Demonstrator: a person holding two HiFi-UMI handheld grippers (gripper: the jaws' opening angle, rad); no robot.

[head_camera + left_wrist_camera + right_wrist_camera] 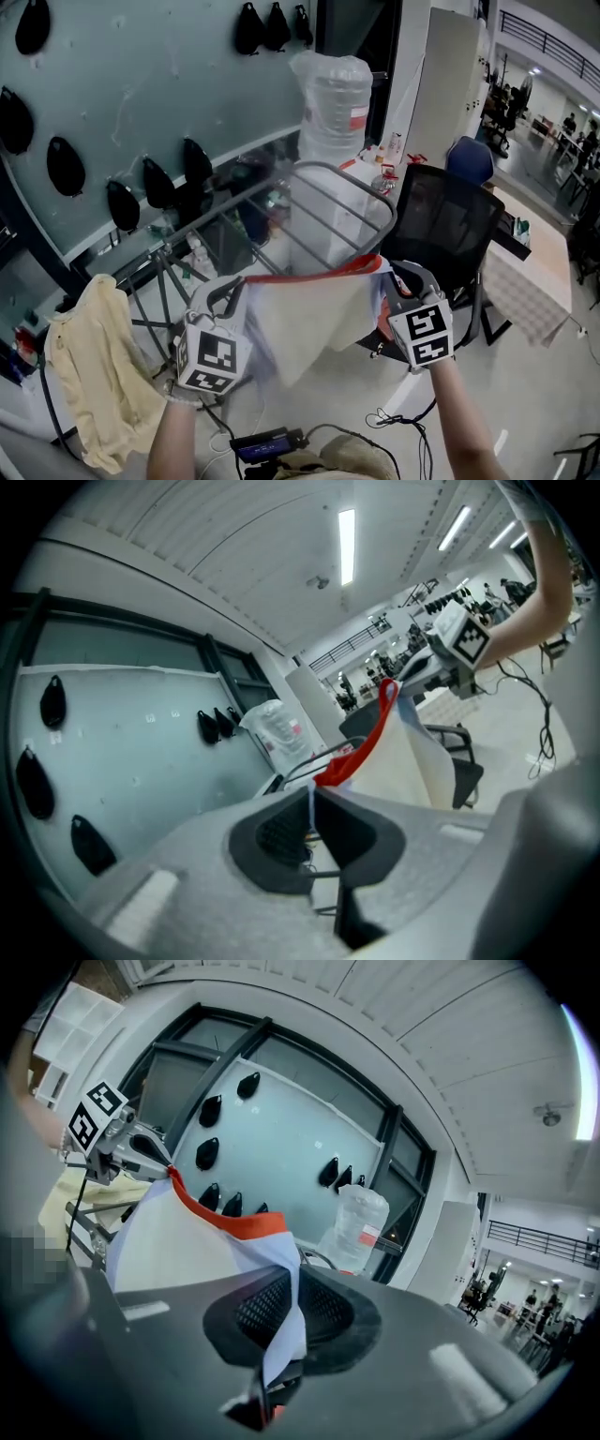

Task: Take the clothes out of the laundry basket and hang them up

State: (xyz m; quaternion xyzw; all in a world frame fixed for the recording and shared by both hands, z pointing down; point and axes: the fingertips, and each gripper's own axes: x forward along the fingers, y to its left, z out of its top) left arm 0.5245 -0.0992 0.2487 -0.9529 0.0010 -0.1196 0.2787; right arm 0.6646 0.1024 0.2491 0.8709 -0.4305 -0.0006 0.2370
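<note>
A white garment with an orange-red band [314, 305] hangs stretched between my two grippers, over the near end of the grey wire drying rack [323, 202]. My left gripper [234, 289] is shut on the garment's left corner, and the cloth [361, 752] runs from its jaws toward the other hand. My right gripper [392, 279] is shut on the right corner, with white fabric [281, 1330] pinched between its pads. A pale yellow garment [98, 375] hangs over the rack's left side. The laundry basket is not in view.
A black mesh office chair [450, 230] stands just right of the rack. A tall plastic-wrapped bundle [330, 103] rises behind it. A glass wall with black oval fittings [122, 206] lies beyond. Cables [394, 422] trail on the floor near my feet.
</note>
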